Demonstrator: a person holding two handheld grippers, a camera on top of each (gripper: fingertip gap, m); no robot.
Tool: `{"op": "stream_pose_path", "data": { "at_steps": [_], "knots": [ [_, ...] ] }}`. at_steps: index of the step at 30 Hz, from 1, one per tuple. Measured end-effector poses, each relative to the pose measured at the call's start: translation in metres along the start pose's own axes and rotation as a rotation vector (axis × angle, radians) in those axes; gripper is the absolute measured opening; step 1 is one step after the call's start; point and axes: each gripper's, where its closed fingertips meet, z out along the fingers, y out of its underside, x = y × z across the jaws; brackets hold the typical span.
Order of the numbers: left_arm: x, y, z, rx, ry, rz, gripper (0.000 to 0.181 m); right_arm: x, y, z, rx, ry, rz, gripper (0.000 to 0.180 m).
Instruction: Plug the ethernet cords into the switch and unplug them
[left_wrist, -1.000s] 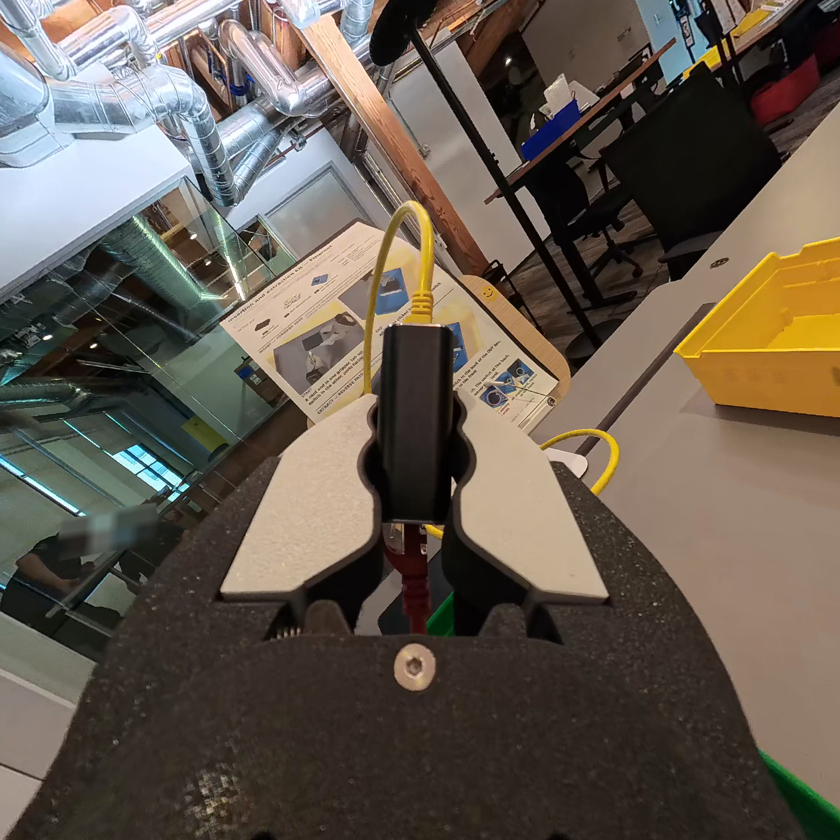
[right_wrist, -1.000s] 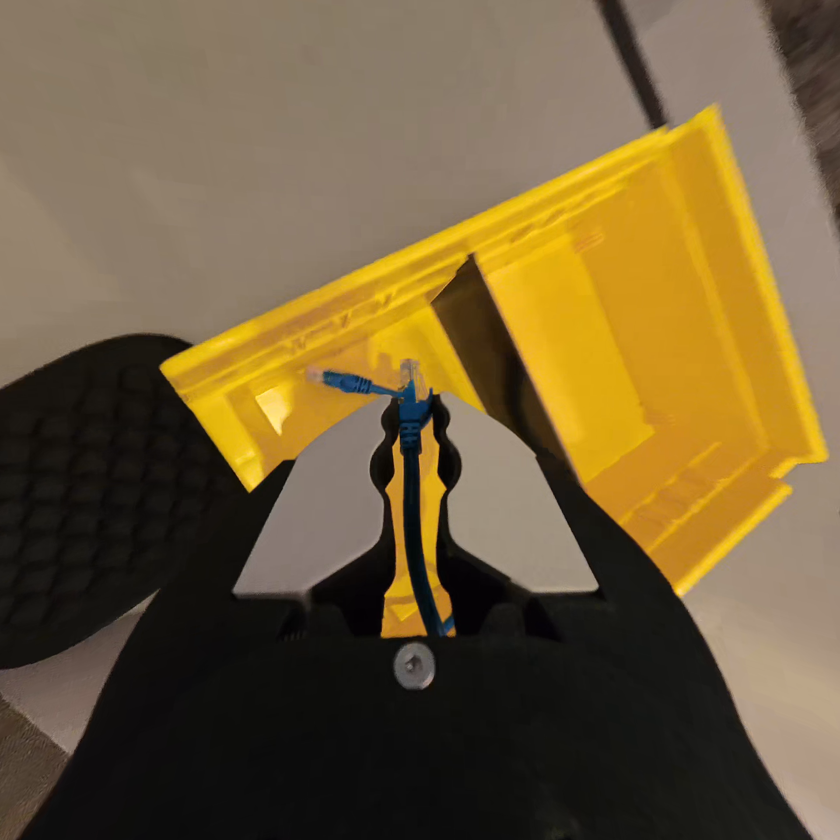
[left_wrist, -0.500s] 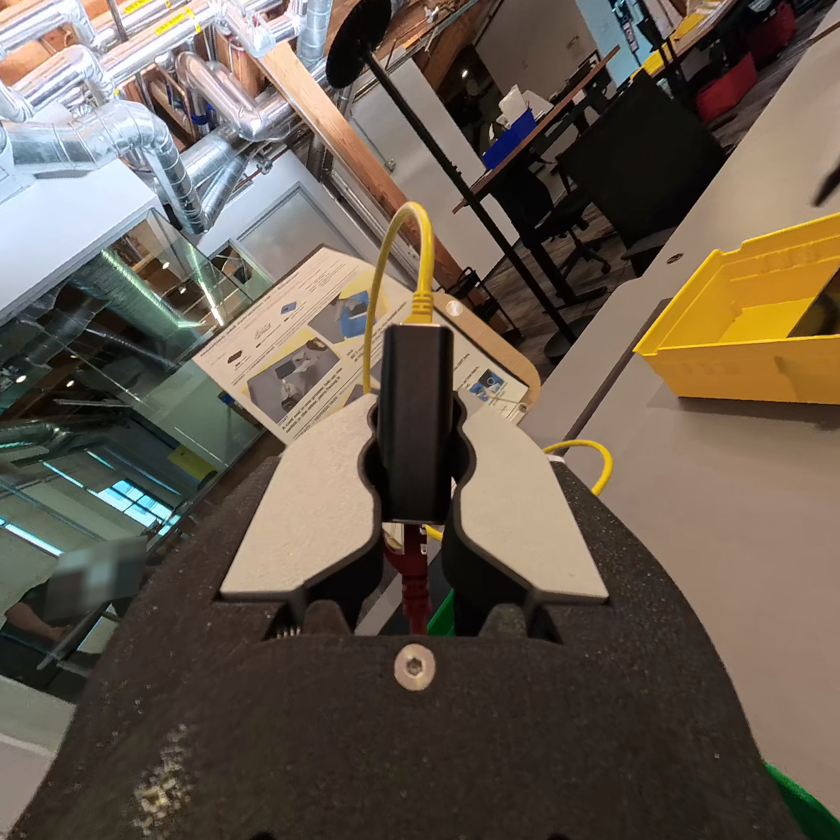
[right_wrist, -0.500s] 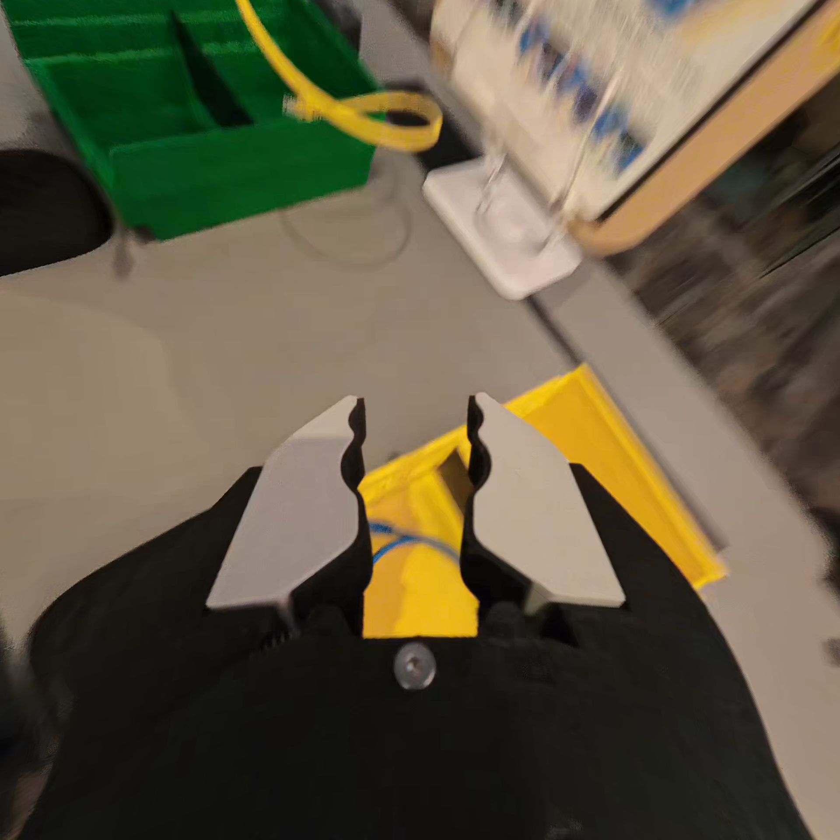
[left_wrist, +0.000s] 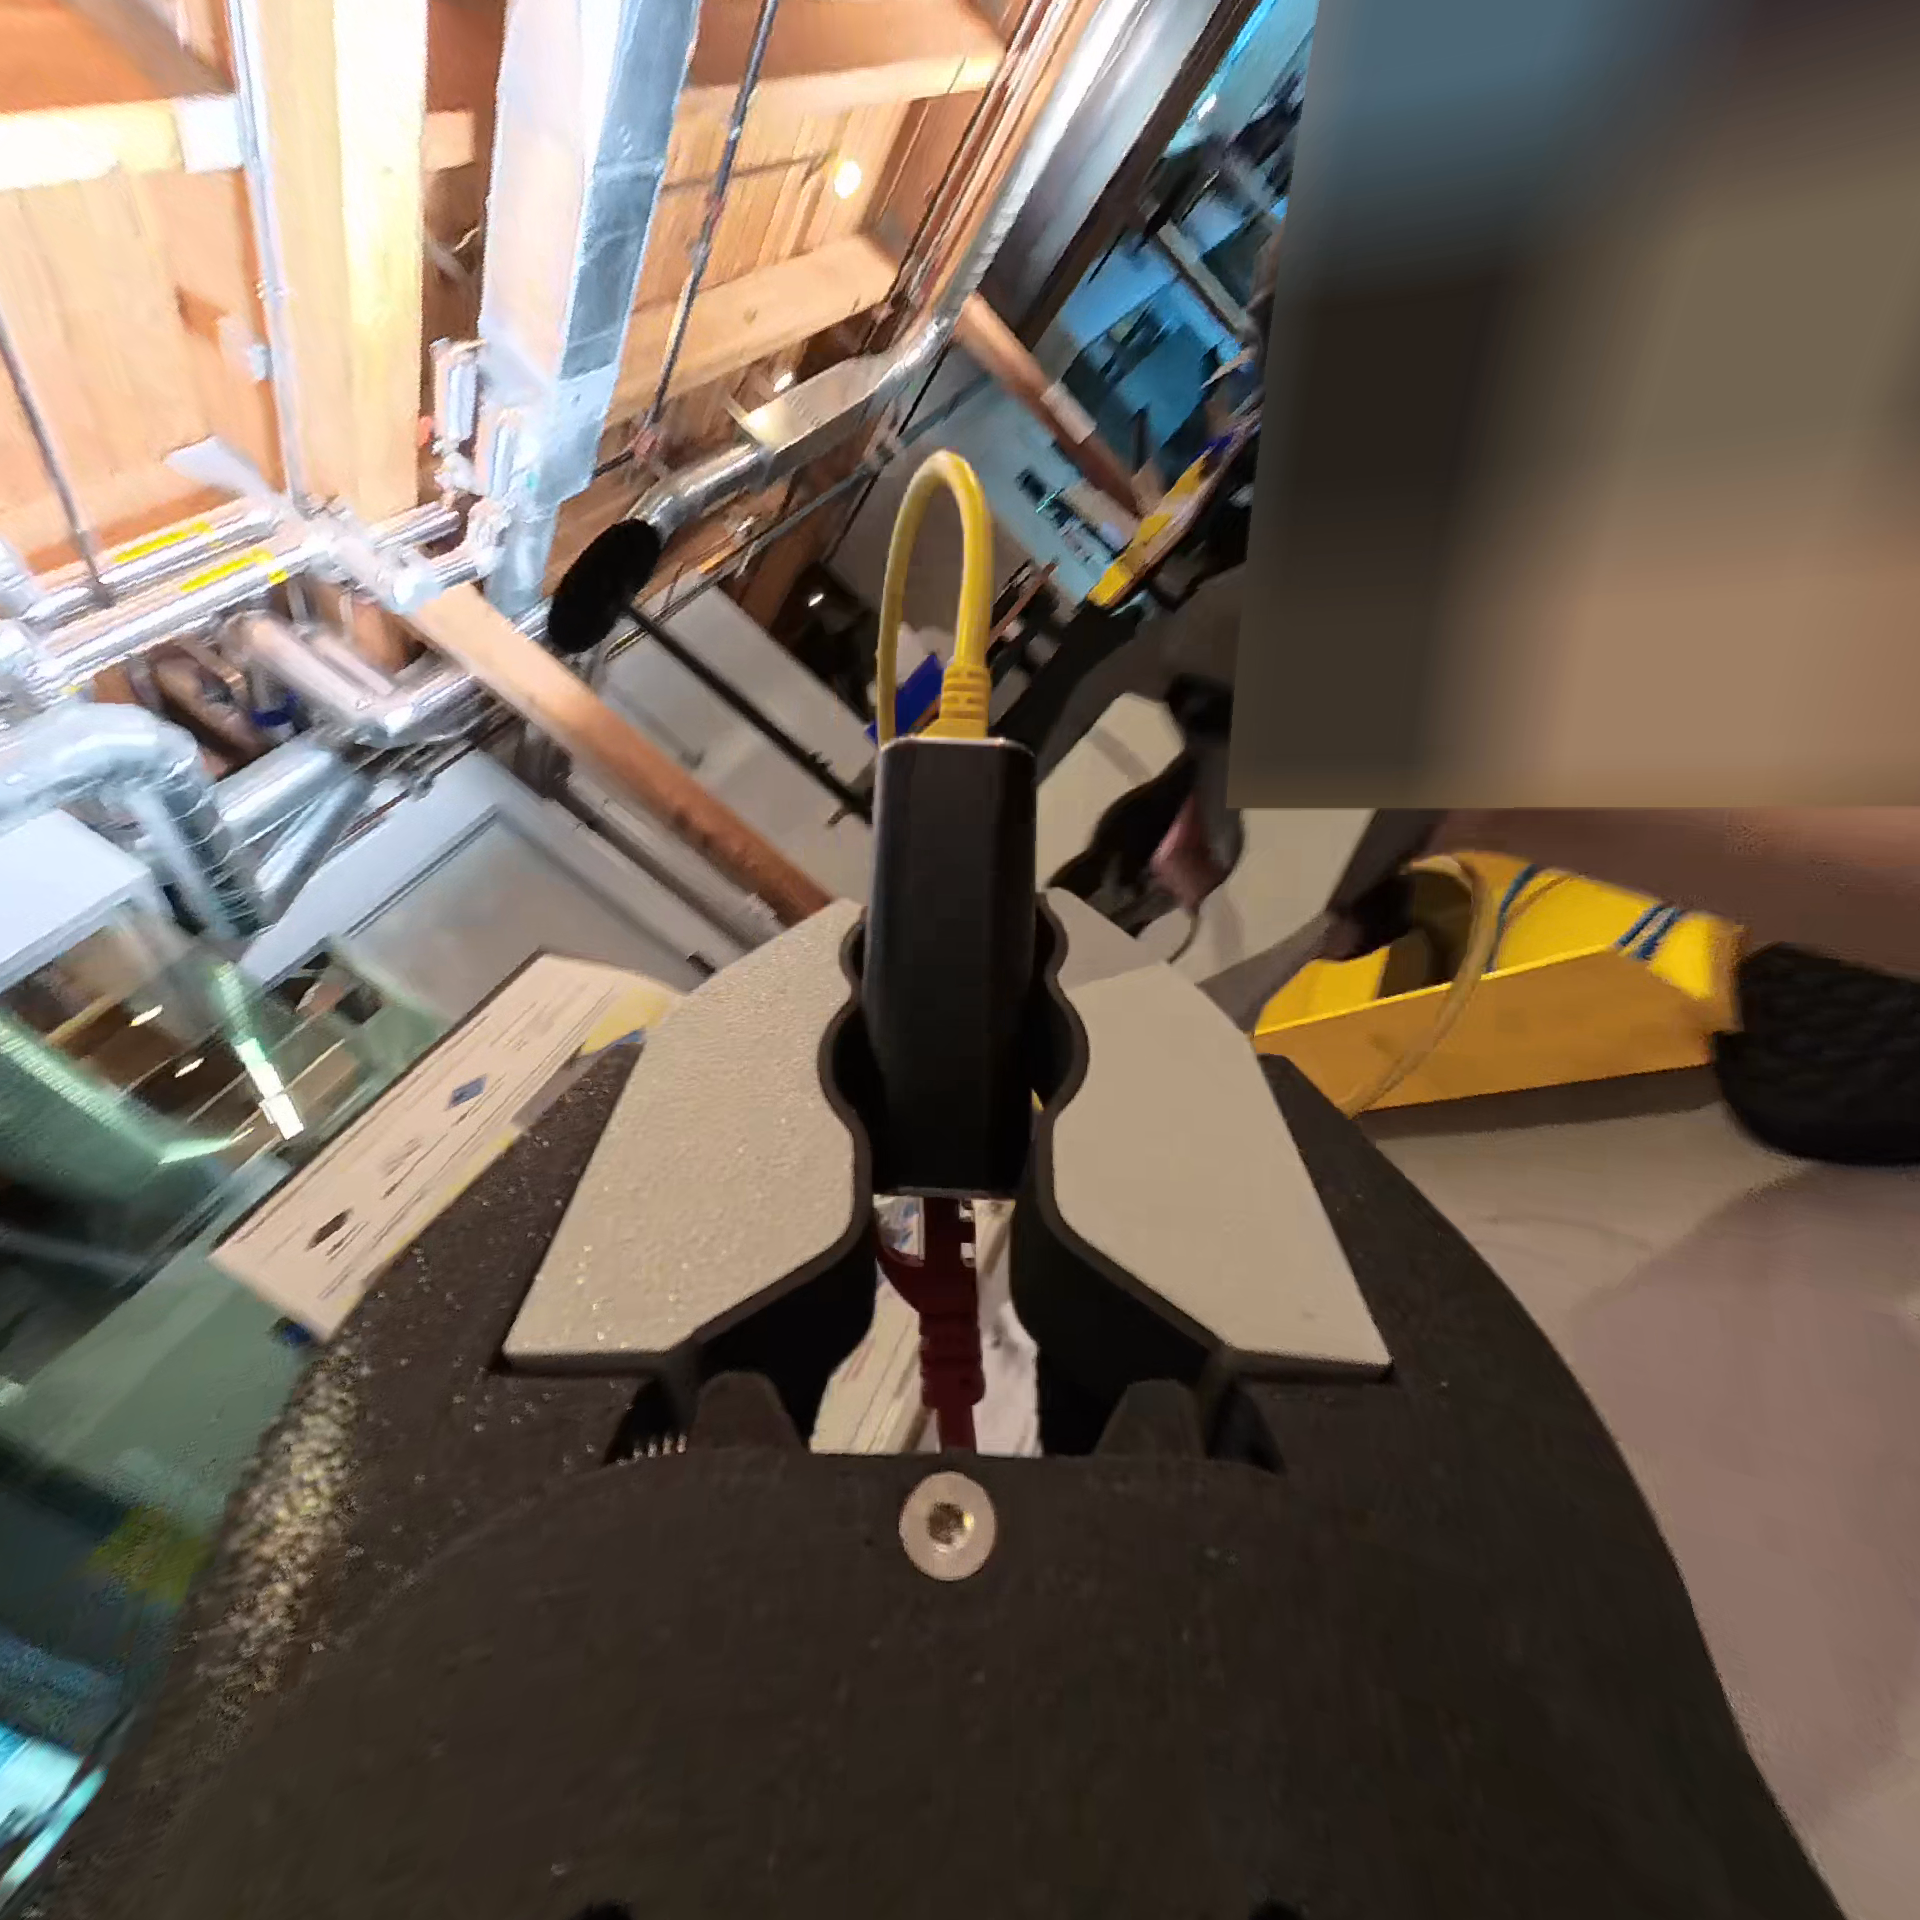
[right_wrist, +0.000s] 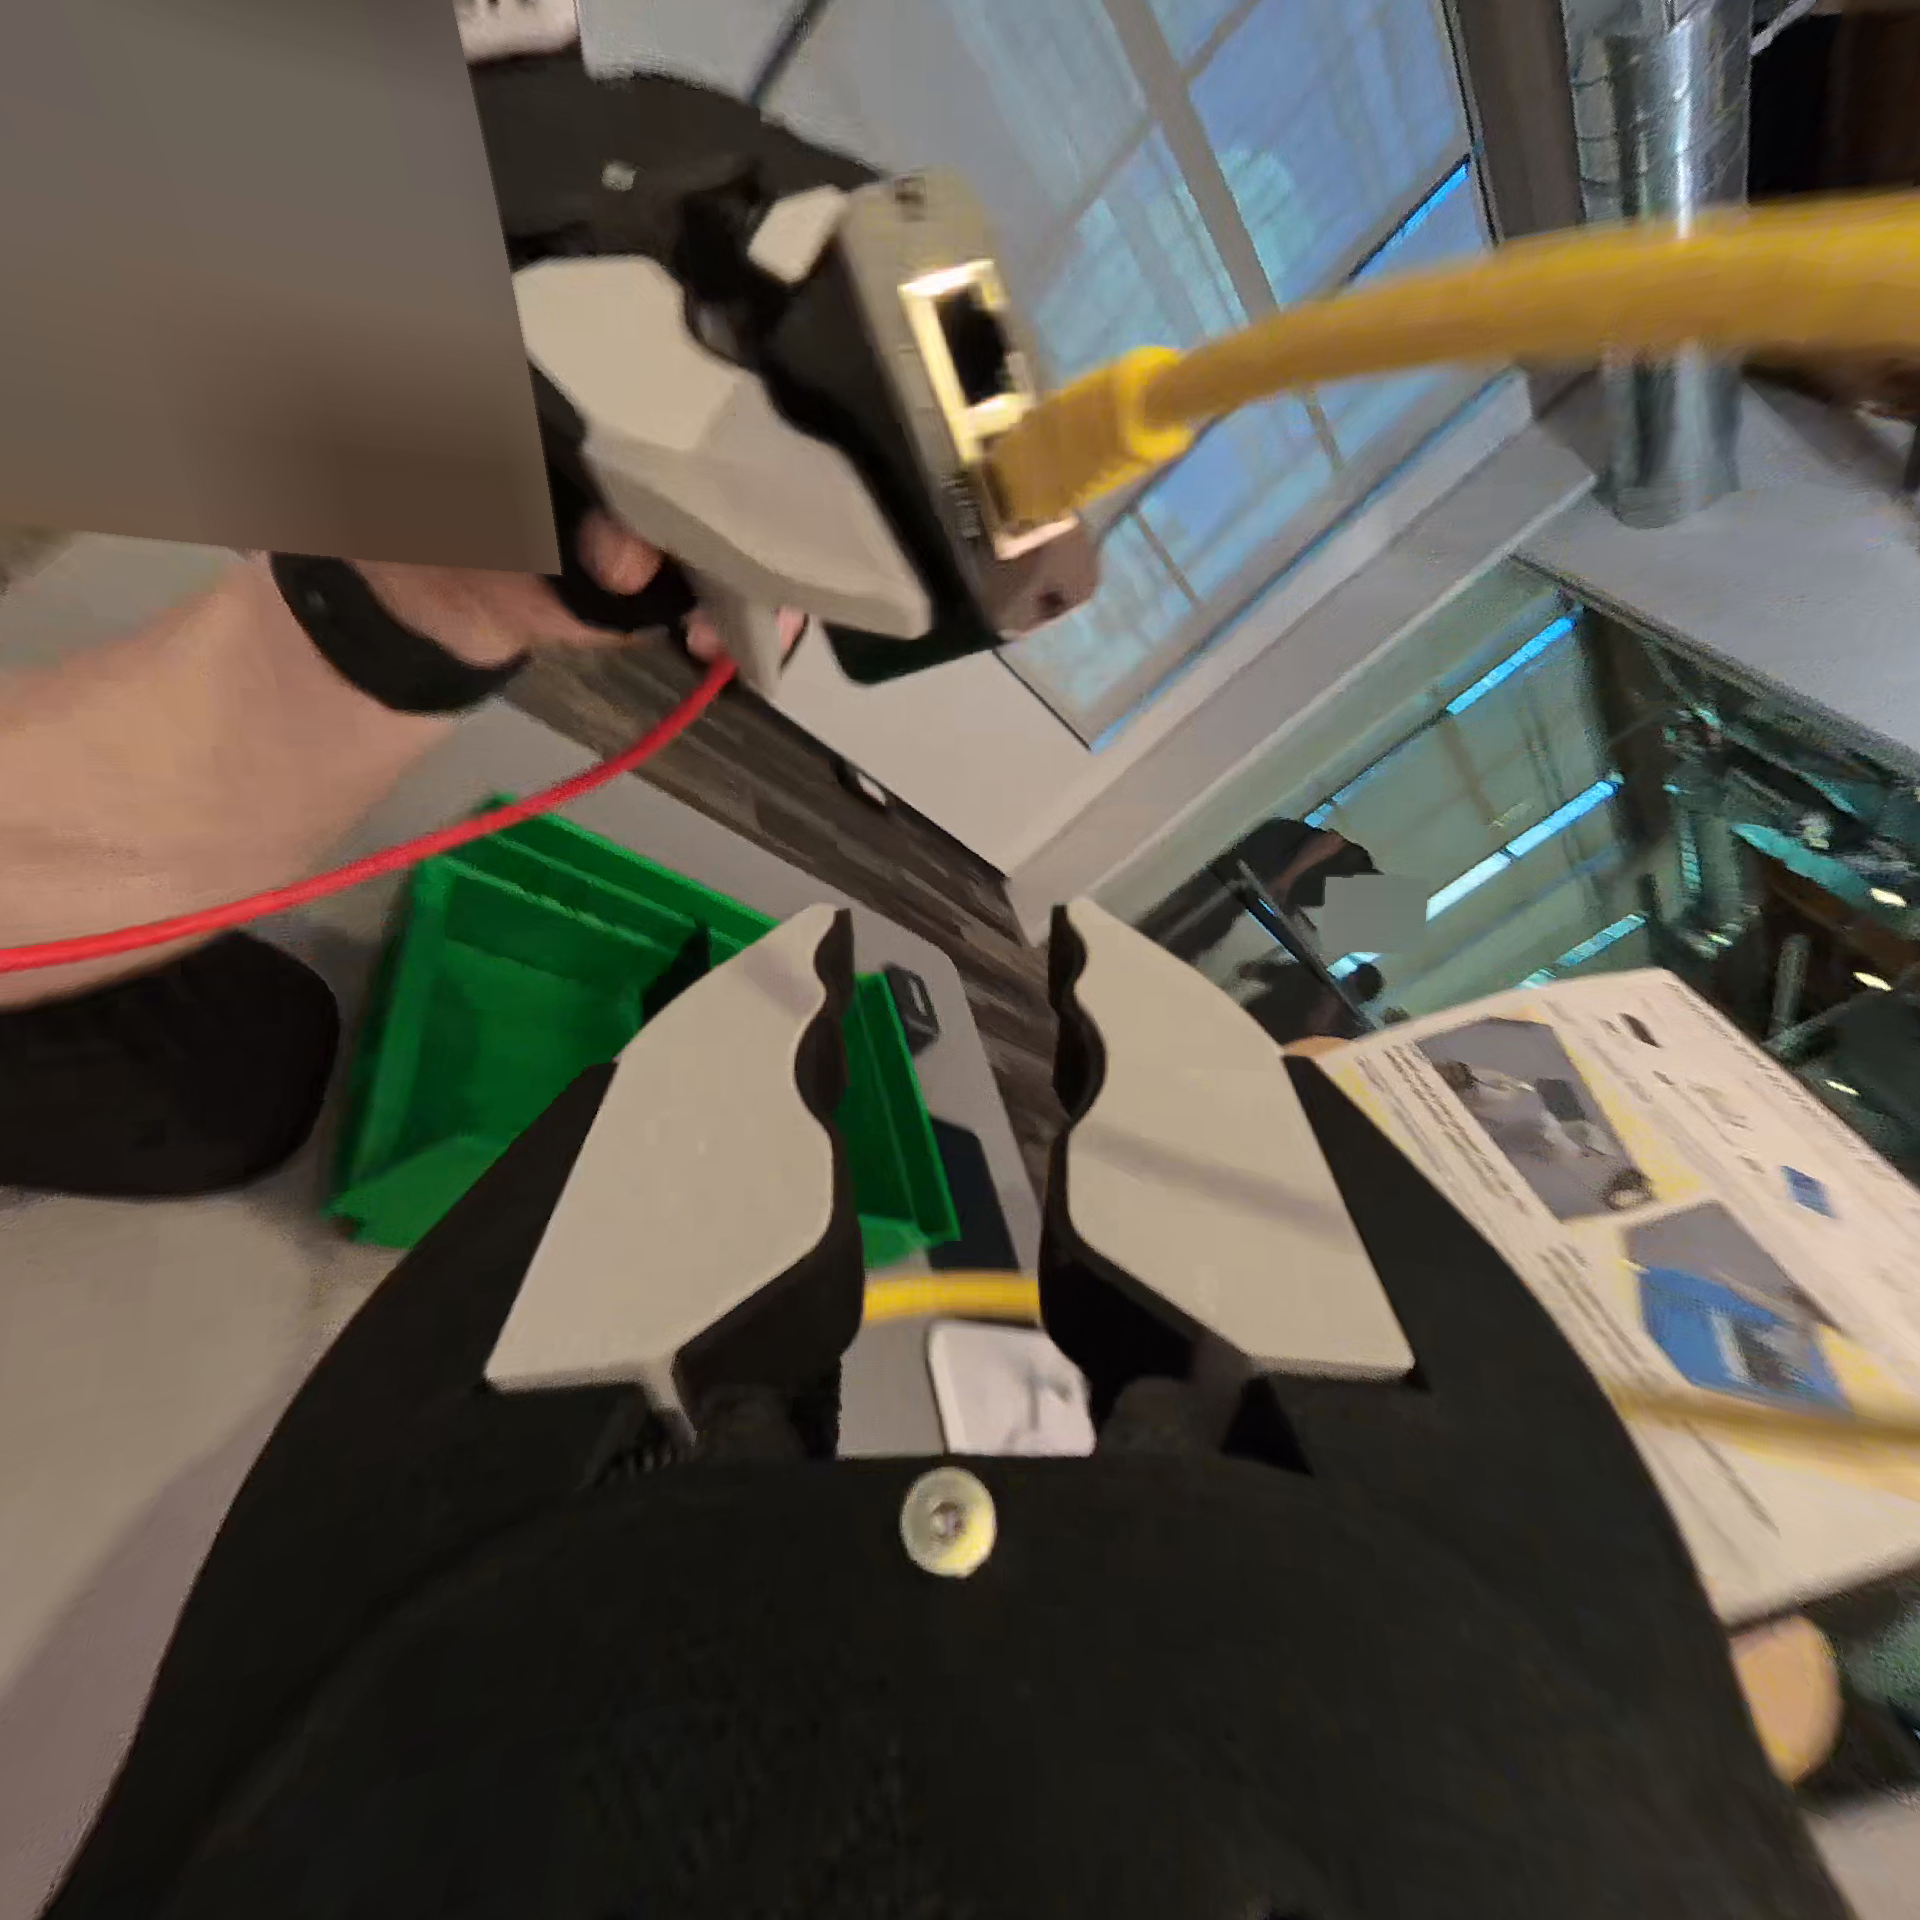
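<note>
My left gripper is shut on the black switch and holds it up in the air. A yellow cord is plugged into the switch's far end and a red cord into its near end. In the right wrist view the switch shows its port face, with the yellow plug in the lower port and the port above it free. The red cord trails down to the left. My right gripper is open and empty, below and in front of the switch.
A yellow bin lies on the grey table with a blue cord over its edge. A green bin stands on the table below the switch. An instruction sheet on a stand is at the right. A person's hand holds the left gripper. The tips of one gripper are about 6 cm away from the tips of the other.
My right gripper let go of the blue cord at the yellow bin, opened, and swung up to face the switch. My left gripper tilted the switch upward and turned toward the yellow bin.
</note>
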Motion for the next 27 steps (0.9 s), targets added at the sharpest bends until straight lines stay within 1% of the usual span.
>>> {"op": "stream_pose_path", "data": {
  "at_steps": [2, 3, 5, 7, 9, 13, 14, 16, 19, 22, 25, 27],
  "knots": [
    [0.012, -0.005, 0.003, 0.024, 0.064, -0.011, 0.026, -0.003, -0.011, -0.005, 0.114, -0.065, 0.07, 0.042],
    [0.014, -0.005, 0.005, 0.02, 0.07, -0.009, 0.026, -0.005, -0.019, -0.011, 0.182, -0.097, 0.093, 0.042],
    [0.017, 0.0, 0.011, 0.004, 0.075, -0.004, 0.026, -0.003, -0.033, -0.027, 0.293, -0.11, 0.122, 0.042],
    [0.023, 0.005, 0.019, -0.008, 0.106, -0.009, 0.026, 0.001, -0.04, -0.041, 0.353, -0.085, 0.132, 0.036],
    [0.03, 0.009, 0.028, -0.015, 0.127, 0.001, 0.026, 0.005, -0.036, -0.048, 0.328, -0.049, 0.105, 0.034],
    [0.048, 0.018, 0.047, -0.045, 0.173, 0.03, 0.026, 0.001, -0.032, -0.059, 0.307, -0.084, 0.096, 0.034],
    [0.053, 0.019, 0.051, -0.046, 0.185, 0.034, 0.026, 0.005, -0.029, -0.062, 0.304, -0.064, 0.092, 0.022],
    [0.056, 0.023, 0.057, -0.055, 0.185, 0.032, 0.026, 0.005, -0.023, -0.066, 0.29, -0.086, 0.103, 0.015],
    [0.053, 0.035, 0.064, -0.11, 0.143, 0.049, 0.026, 0.009, -0.013, -0.064, 0.227, -0.084, 0.133, 0.014],
    [0.049, 0.052, 0.069, -0.214, 0.075, 0.145, 0.031, 0.011, 0.002, -0.057, 0.13, -0.041, 0.074, 0.014],
    [0.05, 0.066, 0.072, -0.29, 0.064, 0.179, 0.029, 0.009, 0.013, -0.052, 0.064, -0.035, 0.04, 0.014],
    [0.051, 0.071, 0.073, -0.302, 0.08, 0.176, 0.027, 0.009, 0.019, -0.052, 0.041, -0.038, 0.031, 0.014]
  ]
}}
